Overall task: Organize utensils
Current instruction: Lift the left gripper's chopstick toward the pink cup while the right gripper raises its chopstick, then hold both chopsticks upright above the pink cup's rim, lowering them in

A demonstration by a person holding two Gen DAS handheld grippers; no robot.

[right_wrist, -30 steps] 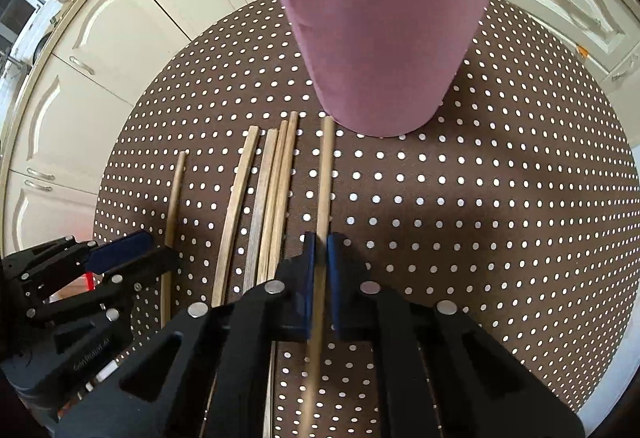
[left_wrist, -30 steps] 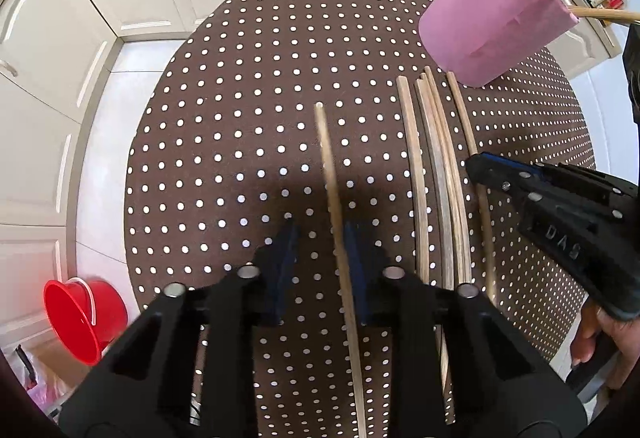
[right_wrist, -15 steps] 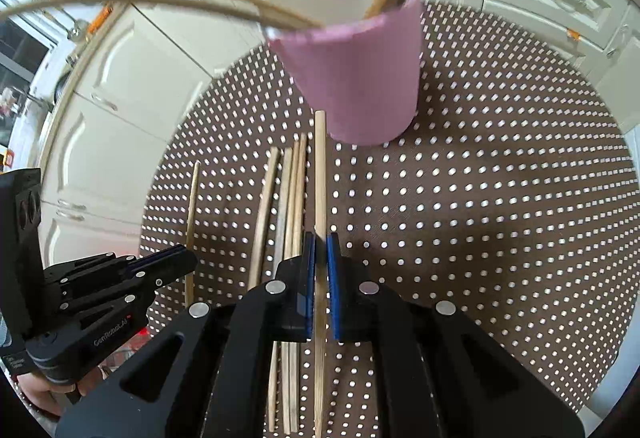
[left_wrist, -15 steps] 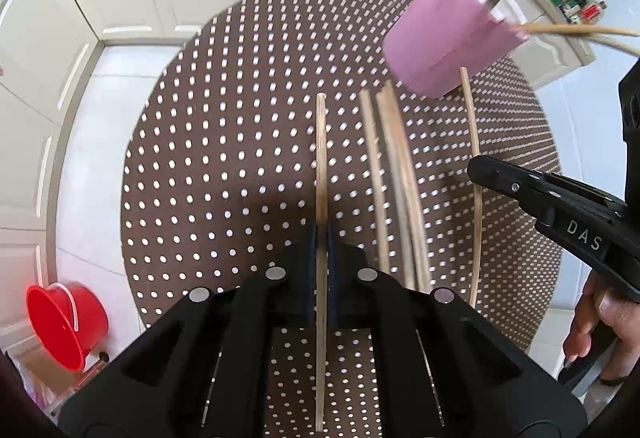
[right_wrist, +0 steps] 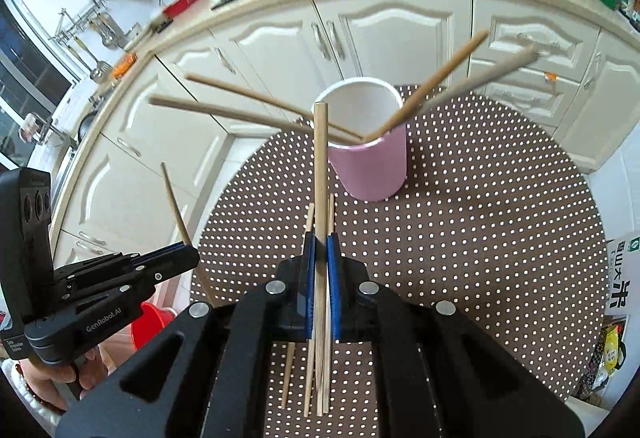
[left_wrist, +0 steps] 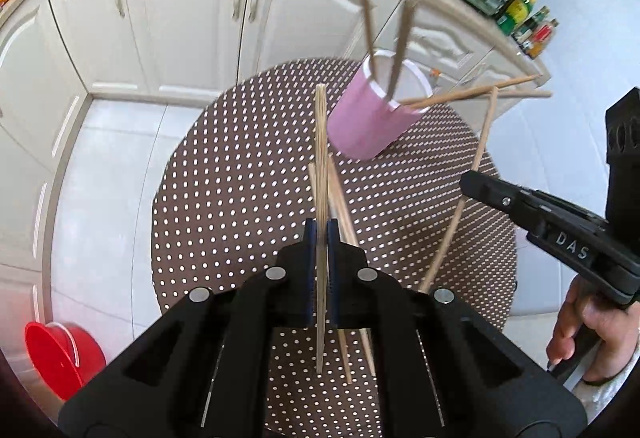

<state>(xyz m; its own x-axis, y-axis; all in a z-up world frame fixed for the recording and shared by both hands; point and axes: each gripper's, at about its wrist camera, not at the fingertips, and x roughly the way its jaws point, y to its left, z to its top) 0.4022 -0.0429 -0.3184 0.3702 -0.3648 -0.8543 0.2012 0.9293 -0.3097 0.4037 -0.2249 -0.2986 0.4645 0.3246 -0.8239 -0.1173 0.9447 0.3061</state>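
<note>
Two fisheye wrist views, each sitting just behind its own tongs and looking forward along the fingers, tilted steeply down. Left wrist view: left tongs fill the bottom, close up; faces the round polka-dot desk from above, cabinets behind, right tongs at the right edge. Right wrist view: right tongs up close, same downward tilt, left tongs at the left edge. Both share the desk, the pink cup and the cabinets.

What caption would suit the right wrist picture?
Right gripper lifts one chopstick toward the pink cup above a dotted table.
</note>
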